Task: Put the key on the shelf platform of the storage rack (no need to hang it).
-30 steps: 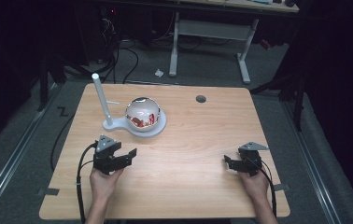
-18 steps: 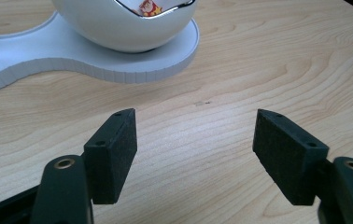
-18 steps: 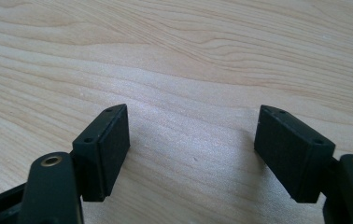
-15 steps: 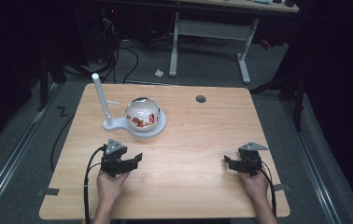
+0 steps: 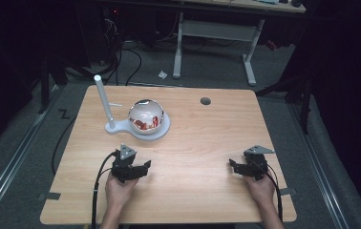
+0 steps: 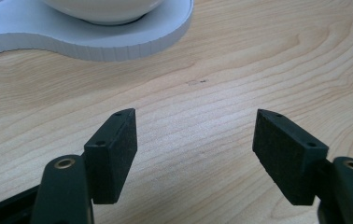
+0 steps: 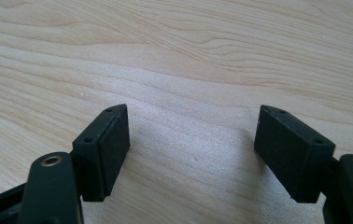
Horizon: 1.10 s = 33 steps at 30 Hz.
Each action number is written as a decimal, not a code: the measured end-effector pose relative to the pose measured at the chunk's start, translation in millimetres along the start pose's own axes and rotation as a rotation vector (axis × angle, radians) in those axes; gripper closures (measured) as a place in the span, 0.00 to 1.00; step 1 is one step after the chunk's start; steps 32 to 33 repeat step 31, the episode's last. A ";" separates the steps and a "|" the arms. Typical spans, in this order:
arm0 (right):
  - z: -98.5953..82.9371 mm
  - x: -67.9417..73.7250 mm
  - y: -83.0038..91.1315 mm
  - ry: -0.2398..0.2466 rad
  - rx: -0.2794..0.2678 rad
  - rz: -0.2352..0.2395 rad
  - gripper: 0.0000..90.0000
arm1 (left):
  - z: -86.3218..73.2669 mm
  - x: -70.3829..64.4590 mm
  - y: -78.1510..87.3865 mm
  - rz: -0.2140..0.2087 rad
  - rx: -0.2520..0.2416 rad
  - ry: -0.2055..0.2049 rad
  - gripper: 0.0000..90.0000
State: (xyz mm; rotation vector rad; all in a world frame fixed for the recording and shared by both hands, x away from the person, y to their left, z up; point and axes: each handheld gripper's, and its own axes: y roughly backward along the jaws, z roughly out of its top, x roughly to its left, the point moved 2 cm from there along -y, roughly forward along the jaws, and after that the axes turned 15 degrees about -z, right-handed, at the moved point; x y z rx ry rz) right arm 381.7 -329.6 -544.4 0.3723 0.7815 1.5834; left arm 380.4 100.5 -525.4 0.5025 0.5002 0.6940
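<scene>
While my left gripper [image 5: 143,167] rests with jaws apart near the white stand [image 6: 118,44], my right gripper [image 5: 236,167] gapes over bare table [image 7: 212,56]. From above, the stand's bowl [image 5: 146,116] shows red contents.

The table [image 5: 202,138] is pale honey-coloured wood with darker wavy grain lines, and a small dark grey round hole [image 5: 205,101] sits near its far edge. At far left on it, a white flat base [image 5: 162,131] carries a white upright post [image 5: 102,100] and a shiny white bowl [image 5: 145,114] with red pieces inside. Both the left gripper [image 5: 145,165] and the right gripper [image 5: 231,164] are black, each topped by a grey three-cornered plate, with matt black pads [image 6: 118,149] and brass-coloured pivot rivets. Black cables trail from them. The floor [image 5: 26,143] is grey.
</scene>
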 end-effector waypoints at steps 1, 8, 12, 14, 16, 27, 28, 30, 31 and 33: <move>0.0 0.0 0.0 0.000 0.000 0.000 0.30 | -0.4 -0.4 -1.1 0.002 -0.001 -0.001 0.35; 0.0 0.0 0.0 0.000 -0.001 -0.001 0.30 | -1.5 -3.3 -9.3 0.009 0.000 -0.003 0.35; 0.0 0.1 0.1 0.000 0.000 0.000 0.30 | -1.6 -4.8 -15.7 0.023 0.003 -0.017 0.34; 0.0 0.1 0.0 -0.001 -0.001 -0.001 0.30 | -2.8 -5.9 -20.3 0.036 0.026 -0.035 0.34; 0.0 0.2 0.1 -0.002 0.000 -0.001 0.30 | -4.6 -6.8 -24.8 0.049 0.047 -0.048 0.34; 0.0 0.2 0.1 0.000 0.000 -0.001 0.30 | -6.8 -4.8 -33.5 0.053 0.066 -0.054 0.28; -0.1 0.3 0.1 -0.001 0.001 -0.001 0.30 | -6.8 -4.9 -33.4 0.053 0.066 -0.054 0.28; -0.1 0.2 0.1 -0.001 0.001 -0.001 0.29 | -6.8 -4.9 -33.5 0.052 0.066 -0.054 0.28; -0.1 0.2 0.1 -0.001 0.001 -0.001 0.30 | -6.8 -4.8 -33.4 0.052 0.066 -0.054 0.28; -0.1 0.2 0.1 -0.001 0.001 -0.001 0.30 | -6.8 -4.8 -33.4 0.052 0.066 -0.054 0.28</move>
